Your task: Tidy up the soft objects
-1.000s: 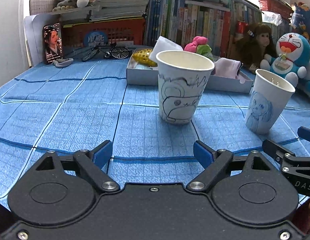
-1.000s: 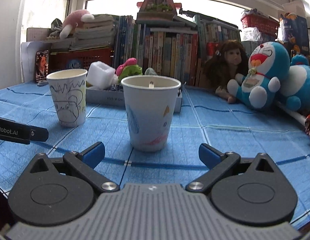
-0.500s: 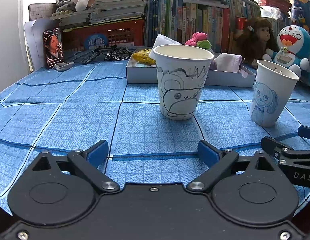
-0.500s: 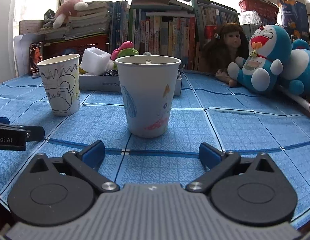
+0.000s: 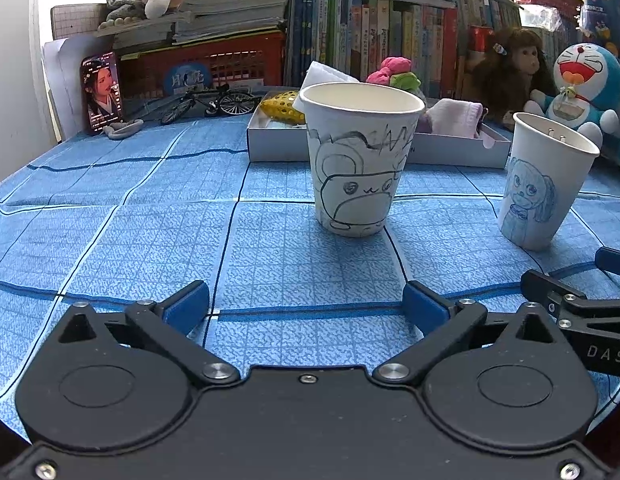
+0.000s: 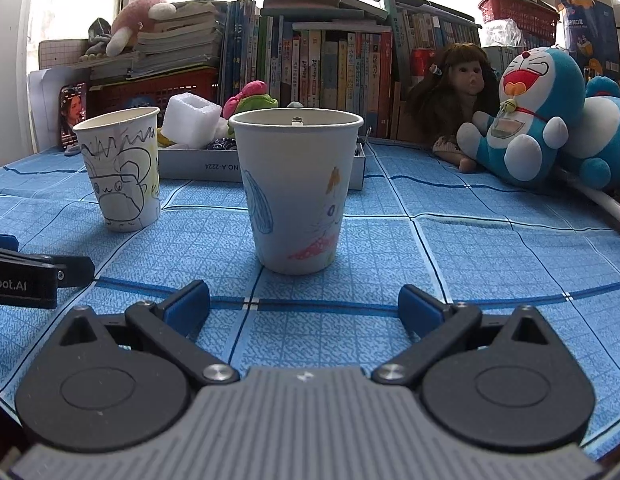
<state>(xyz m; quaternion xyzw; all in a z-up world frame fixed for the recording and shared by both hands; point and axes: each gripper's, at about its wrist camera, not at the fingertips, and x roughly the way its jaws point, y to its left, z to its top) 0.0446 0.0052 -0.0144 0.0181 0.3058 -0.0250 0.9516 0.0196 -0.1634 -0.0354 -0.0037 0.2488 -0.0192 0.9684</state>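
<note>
My left gripper (image 5: 306, 304) hovers low over the blue cloth, its jaws opening with nothing between them. Ahead of it stands a paper cup with a black line drawing (image 5: 357, 176); a cup with a blue dog drawing (image 5: 541, 184) is to its right. My right gripper (image 6: 304, 304) is open and empty, facing that second cup (image 6: 298, 192). Behind the cups a grey tray (image 5: 278, 148) holds a yellow mesh sponge (image 5: 282, 106), a white foam block (image 6: 194, 120), a pink-and-green plush (image 5: 393, 72) and a pale pink cloth (image 5: 453, 118).
A blue cat plush (image 6: 525, 120) and a long-haired doll (image 6: 457, 92) lean at the back right. Books, a red crate (image 5: 214, 64), a phone (image 5: 100, 92) and a toy bicycle (image 5: 210, 102) line the far edge. The two grippers sit close side by side.
The left gripper's jaws have spread wider. Both grippers have stayed almost in place, and the cups have not moved.
</note>
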